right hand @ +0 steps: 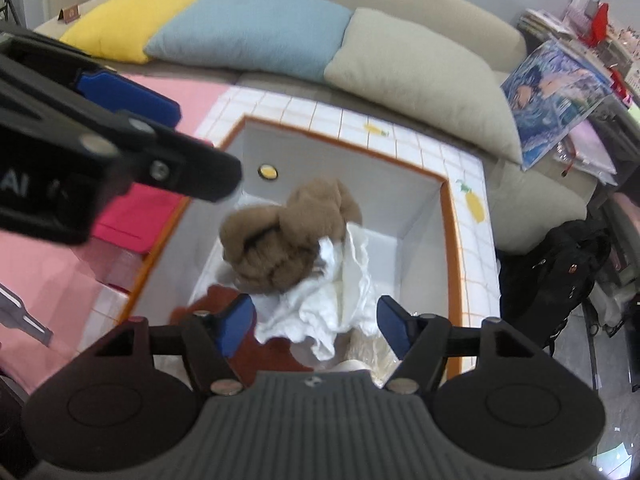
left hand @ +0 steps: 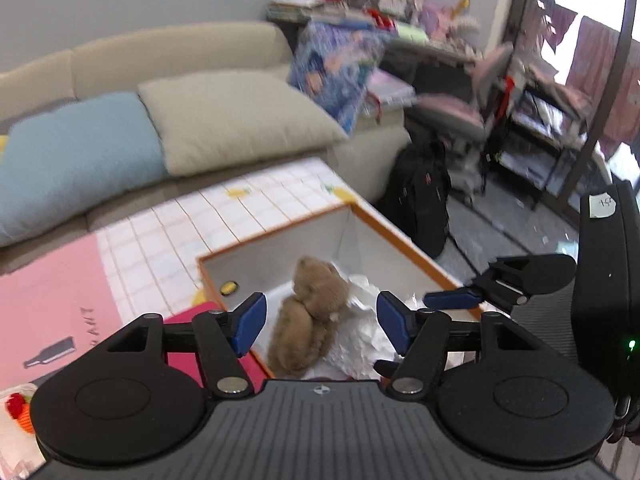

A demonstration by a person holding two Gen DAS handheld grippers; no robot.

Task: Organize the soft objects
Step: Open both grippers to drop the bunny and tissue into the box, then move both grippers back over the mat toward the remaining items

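From my left wrist feed, the shelf clutter [left hand: 360, 4] at the upper middle of the frame is smeared with blur; I can't name a single item there. The small orange and red thing [left hand: 18, 410] at the lower left edge is cut off by the gripper body. In the right wrist feed, the brown plush [right hand: 280, 236] in the box [right hand: 452, 216] is soft with blur, and I can't make out its shape. The white cloth [right hand: 332, 304] covers its lower right part, and something reddish [right hand: 216, 296] under it stays mostly hidden. The yellow round mark [right hand: 267, 171] on the box wall is too small to read.
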